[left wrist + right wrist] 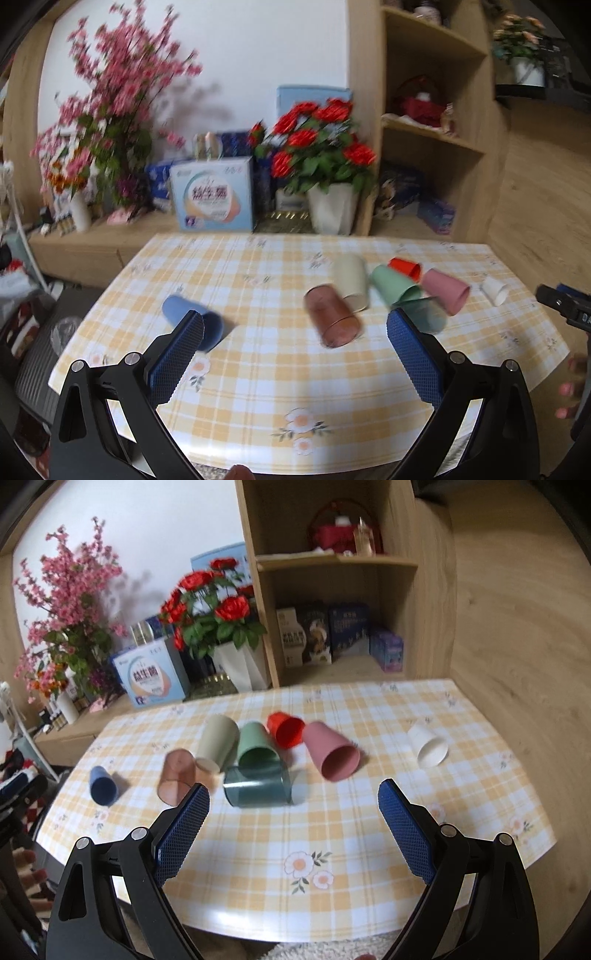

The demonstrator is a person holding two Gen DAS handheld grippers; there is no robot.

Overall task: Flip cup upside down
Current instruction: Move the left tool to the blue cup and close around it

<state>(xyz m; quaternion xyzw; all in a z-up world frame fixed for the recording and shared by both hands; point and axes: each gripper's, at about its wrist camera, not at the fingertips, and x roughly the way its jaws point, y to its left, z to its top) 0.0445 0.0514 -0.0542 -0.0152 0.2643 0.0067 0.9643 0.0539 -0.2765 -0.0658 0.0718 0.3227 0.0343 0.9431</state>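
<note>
Several cups lie on their sides on a yellow checked table [258, 387] [332, 830]: a blue cup [184, 314] [103, 786], a brown translucent cup [332, 317] [177, 775], a beige cup [352, 280] [218, 744], a green cup [395, 288] [256, 747], a red cup [404, 267] [286, 729], a pink cup [445, 290] [332, 753], a white cup [495, 290] [428, 744] and a dark teal translucent cup [258, 786]. My left gripper [295, 325] is open and empty above the near table. My right gripper [295, 797] is open and empty, just short of the teal cup.
A sideboard behind the table holds a red rose pot [325, 166] [221, 627], pink blossom branches [110, 110] [62, 609] and a light blue box [212, 195] [151, 679]. Wooden shelves [424, 129] [332, 590] stand at the back right. The right gripper's tip shows at the left view's right edge [561, 302].
</note>
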